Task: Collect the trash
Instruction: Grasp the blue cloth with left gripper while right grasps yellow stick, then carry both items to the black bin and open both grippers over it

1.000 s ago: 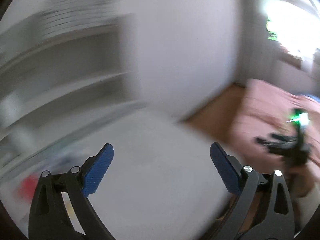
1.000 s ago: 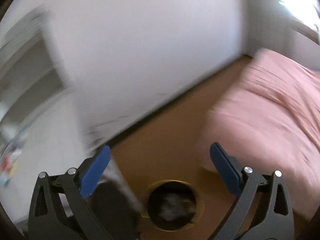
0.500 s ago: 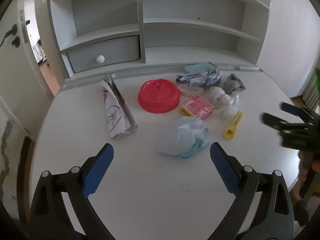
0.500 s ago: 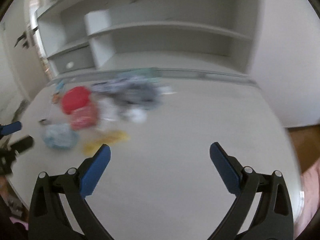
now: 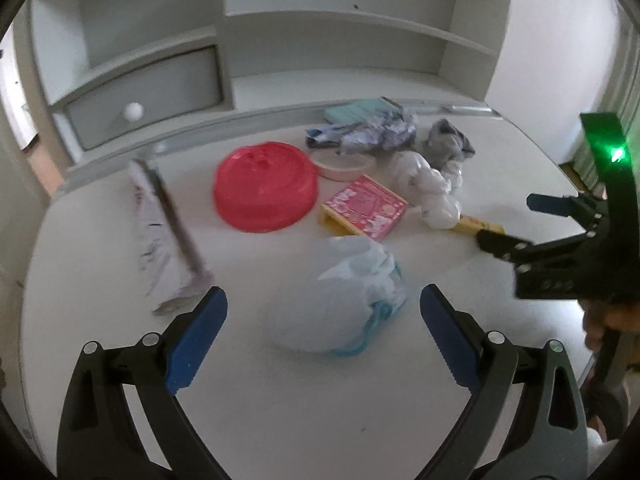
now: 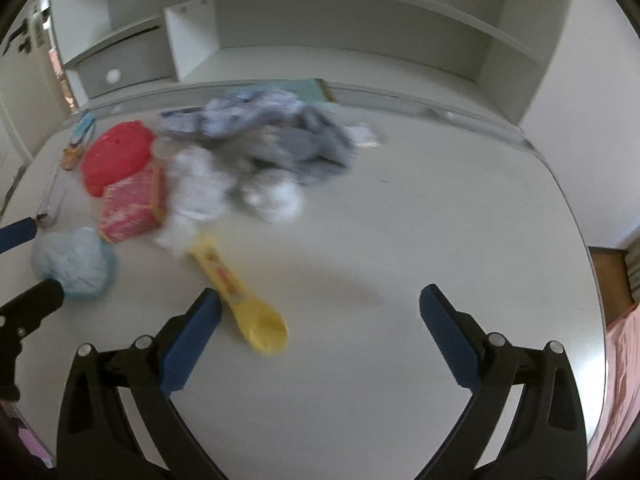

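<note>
Trash lot on white counter [image 5: 304,412], both hand-held grippers wide, nothing held.

L hand-held gripper [image 5: 322,334]: jaws spread, above counter, crumpled white/blue plastic bag [image 5: 352,300] just ahead betw. the tips. R hand-held gripper [image 6: 320,332]: jaws spread, empty; yellow tube-shaped wrapper [image 6: 236,292] lying flat just beside its L fingertip. Next back: pink printed box [image 5: 366,212] w/ yellow edge, touching white crumpled tissue wads [image 5: 432,188]; folded printed paper [image 5: 168,240] well apart to the L. Then red round plastic lid [image 5: 266,192], shallow pale dish [image 5: 344,162] close behind it. Farther: grey crumpled cloth [image 6: 304,148], blue-white crumpled wrapper [image 5: 368,132], teal flat item [image 5: 356,110] at counter's back edge. Rearmost: white shelf unit [image 5: 340,44], grey drawer [image 5: 144,96] w/ white knob. Much of R view blurred.
</note>
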Demonstrator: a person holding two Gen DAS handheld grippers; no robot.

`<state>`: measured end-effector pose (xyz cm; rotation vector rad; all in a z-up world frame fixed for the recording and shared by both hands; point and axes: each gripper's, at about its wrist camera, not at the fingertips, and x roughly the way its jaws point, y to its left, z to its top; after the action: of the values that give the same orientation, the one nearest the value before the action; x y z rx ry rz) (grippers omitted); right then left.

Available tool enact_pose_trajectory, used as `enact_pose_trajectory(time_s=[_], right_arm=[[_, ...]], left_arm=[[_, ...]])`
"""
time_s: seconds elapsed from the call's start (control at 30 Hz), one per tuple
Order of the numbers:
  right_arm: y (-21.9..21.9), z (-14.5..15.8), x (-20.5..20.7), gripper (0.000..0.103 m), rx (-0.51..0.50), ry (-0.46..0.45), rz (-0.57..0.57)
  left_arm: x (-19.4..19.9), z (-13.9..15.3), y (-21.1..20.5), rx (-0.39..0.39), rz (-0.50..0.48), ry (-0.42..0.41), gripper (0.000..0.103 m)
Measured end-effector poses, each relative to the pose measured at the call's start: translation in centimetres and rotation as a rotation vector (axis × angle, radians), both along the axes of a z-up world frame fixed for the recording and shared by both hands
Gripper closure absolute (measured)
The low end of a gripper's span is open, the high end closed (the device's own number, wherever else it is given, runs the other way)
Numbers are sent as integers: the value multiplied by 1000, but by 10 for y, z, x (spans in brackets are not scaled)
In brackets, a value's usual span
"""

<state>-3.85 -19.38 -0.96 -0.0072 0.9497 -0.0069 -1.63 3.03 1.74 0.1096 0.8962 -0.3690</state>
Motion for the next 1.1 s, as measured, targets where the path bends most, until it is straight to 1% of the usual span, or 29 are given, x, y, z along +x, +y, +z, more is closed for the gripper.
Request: enact_pose_trajectory(time_s=[0.1, 0.13, 0.17, 0.2, 0.23, 0.27, 0.3, 0.33, 0.37, 0.4, 0.5, 0.6, 0.73, 0.87, 0.93, 1.1], right_arm=[[3, 0, 0, 7, 28, -3, 57], [7, 1, 1, 11, 13, -5, 91], [12, 0, 4, 15, 5, -2, 119], [16, 0, 6, 24, 23, -1, 158], [17, 1, 7, 32, 31, 1, 172], [20, 2, 7, 36, 28, 0, 186], [23, 3, 7, 49, 30, -1, 212], [26, 4, 7, 64, 33, -1, 230], [29, 5, 6, 74, 39, 0, 250], [32, 5, 5, 89, 43, 4, 264], [39, 6, -1, 89, 64, 9, 292], [36, 13, -6, 89, 77, -14, 285], [21, 31, -14, 89, 83, -73, 250], [3, 43, -20, 89, 89, -119, 202], [-3, 40, -21, 89, 96, -116, 190], [-2, 22, -25, 89, 126, -75, 197]], left_arm=[[5, -8, -7, 4, -22, 14, 10], [5, -9, -8, 8, -28, 16, 14], [7, -11, -9, 15, -32, 20, 28], [7, -12, -10, 24, -35, 17, 31], [7, -13, -11, 36, -36, 9, 41], [7, -13, -12, 52, -36, 0, 50], [7, -13, -12, 50, -41, -3, 55], [7, -12, -12, 39, -47, -4, 74], [7, -11, -13, 26, -50, 1, 80], [6, -11, -13, 17, -51, 2, 81], [3, -9, -16, 11, -58, -6, 82], [1, 0, -14, 13, -50, -26, 82], [-3, 11, -10, 12, -42, -48, 82], [-4, 19, -7, -14, -31, -56, 82], [-3, 21, -8, -17, -32, -59, 82], [-8, 25, -12, -17, -49, -67, 82]])
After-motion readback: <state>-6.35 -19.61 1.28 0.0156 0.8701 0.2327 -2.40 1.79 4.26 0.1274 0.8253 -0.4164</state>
